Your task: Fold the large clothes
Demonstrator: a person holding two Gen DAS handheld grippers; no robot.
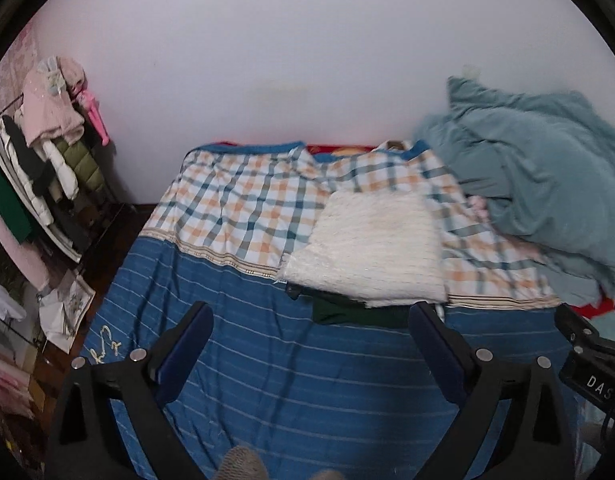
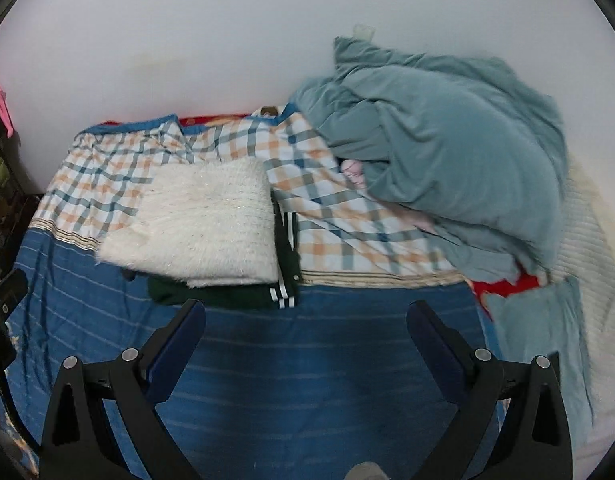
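Observation:
A folded white fuzzy sweater (image 1: 371, 248) lies on the bed, on top of a folded dark green garment with white stripes (image 1: 347, 314). Both also show in the right wrist view, the sweater (image 2: 199, 224) over the green garment (image 2: 267, 292). My left gripper (image 1: 311, 316) is open and empty, held above the blue striped sheet just in front of the stack. My right gripper (image 2: 305, 312) is open and empty, also in front of the stack and a little to its right. The right gripper's body shows at the right edge of the left wrist view (image 1: 587, 360).
The bed has a blue striped sheet (image 2: 307, 380) and a plaid cover (image 2: 347, 216) behind it. A crumpled teal blanket (image 2: 447, 152) is piled at the back right against the white wall. A rack of hanging clothes (image 1: 47, 152) stands left of the bed.

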